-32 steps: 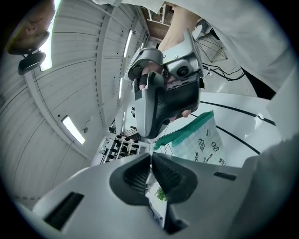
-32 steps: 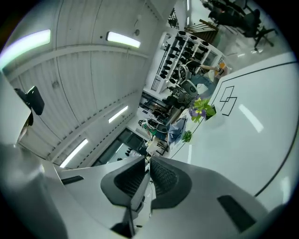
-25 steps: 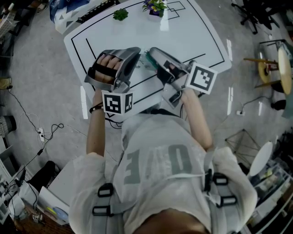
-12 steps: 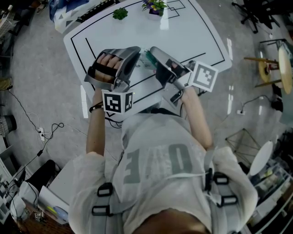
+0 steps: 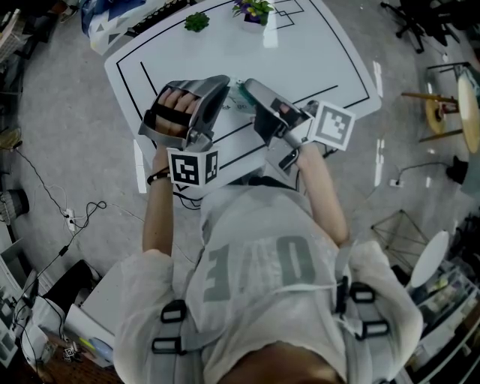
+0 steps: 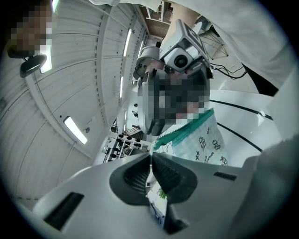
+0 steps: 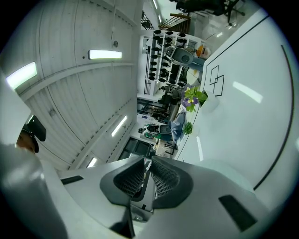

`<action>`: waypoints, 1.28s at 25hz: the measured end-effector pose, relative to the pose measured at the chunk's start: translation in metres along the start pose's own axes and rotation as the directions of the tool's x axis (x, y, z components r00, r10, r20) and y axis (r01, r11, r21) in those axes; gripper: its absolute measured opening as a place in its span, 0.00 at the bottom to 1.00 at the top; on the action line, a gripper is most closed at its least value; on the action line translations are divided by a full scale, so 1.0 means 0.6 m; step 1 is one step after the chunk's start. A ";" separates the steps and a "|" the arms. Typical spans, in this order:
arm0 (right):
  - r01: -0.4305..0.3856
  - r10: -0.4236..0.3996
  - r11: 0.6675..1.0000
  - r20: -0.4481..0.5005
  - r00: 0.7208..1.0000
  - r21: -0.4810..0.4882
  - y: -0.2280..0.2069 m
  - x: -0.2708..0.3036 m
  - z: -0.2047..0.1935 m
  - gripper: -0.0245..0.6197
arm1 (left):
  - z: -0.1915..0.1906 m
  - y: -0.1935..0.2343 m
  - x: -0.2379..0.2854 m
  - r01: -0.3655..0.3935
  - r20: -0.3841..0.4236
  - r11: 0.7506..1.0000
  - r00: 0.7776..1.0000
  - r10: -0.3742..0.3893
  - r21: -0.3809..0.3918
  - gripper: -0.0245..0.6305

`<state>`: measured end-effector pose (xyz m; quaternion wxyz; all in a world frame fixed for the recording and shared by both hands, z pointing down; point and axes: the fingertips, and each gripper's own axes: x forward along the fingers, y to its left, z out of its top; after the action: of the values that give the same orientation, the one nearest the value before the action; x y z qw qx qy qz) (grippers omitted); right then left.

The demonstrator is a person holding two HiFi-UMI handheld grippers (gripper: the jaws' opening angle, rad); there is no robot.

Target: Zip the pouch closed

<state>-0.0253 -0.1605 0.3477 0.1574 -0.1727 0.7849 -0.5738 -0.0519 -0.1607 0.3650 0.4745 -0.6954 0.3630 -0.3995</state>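
The pouch (image 5: 241,97) is white with small dark prints and a teal zipper (image 6: 186,130); it hangs between the two grippers above the white table (image 5: 315,52). My left gripper (image 6: 151,157) is shut on the pouch's (image 6: 202,145) end, and printed fabric shows below its pads. In the head view the left gripper (image 5: 223,91) is left of the pouch and the right gripper (image 5: 247,85) is right of it. My right gripper (image 7: 146,161) is shut on a small dark zipper pull (image 7: 142,196). In the left gripper view the right gripper's body (image 6: 183,52) faces me just past the zipper.
A small green plant (image 5: 197,22) and a pot of purple flowers (image 5: 253,10) stand at the table's far side. Black lines (image 5: 146,79) mark the tabletop. Cables (image 5: 71,217) lie on the floor at left, chairs and stands (image 5: 439,105) at right.
The right gripper has rolled slightly about its own axis, shifting its marker cube a little. The left gripper and the pouch have stayed where they were.
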 end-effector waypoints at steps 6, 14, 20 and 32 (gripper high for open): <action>-0.050 0.049 0.993 0.012 0.999 0.104 -0.013 -0.004 0.001 0.17 | -0.005 0.007 -0.002 -0.024 0.000 1.000 1.000 0.024 -0.006 0.07; -0.115 0.104 0.966 0.058 0.993 0.232 -0.018 -0.016 0.007 0.16 | -0.001 0.000 -0.007 -0.012 0.008 1.000 1.000 0.011 0.027 0.06; -0.244 0.204 0.889 0.142 0.969 0.388 -0.018 -0.023 0.008 0.16 | 0.007 0.008 -0.011 -0.037 0.030 0.999 0.999 0.037 0.010 0.06; -0.299 0.261 0.846 0.145 0.954 0.441 -0.007 -0.017 -0.004 0.16 | 0.031 0.000 -0.017 -0.053 0.057 0.998 0.997 0.051 0.029 0.07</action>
<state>-0.0169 -0.1549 0.3530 0.3065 -0.0368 0.6372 -0.7062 -0.0394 -0.1449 0.3586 0.5054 -0.6894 0.3612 -0.3726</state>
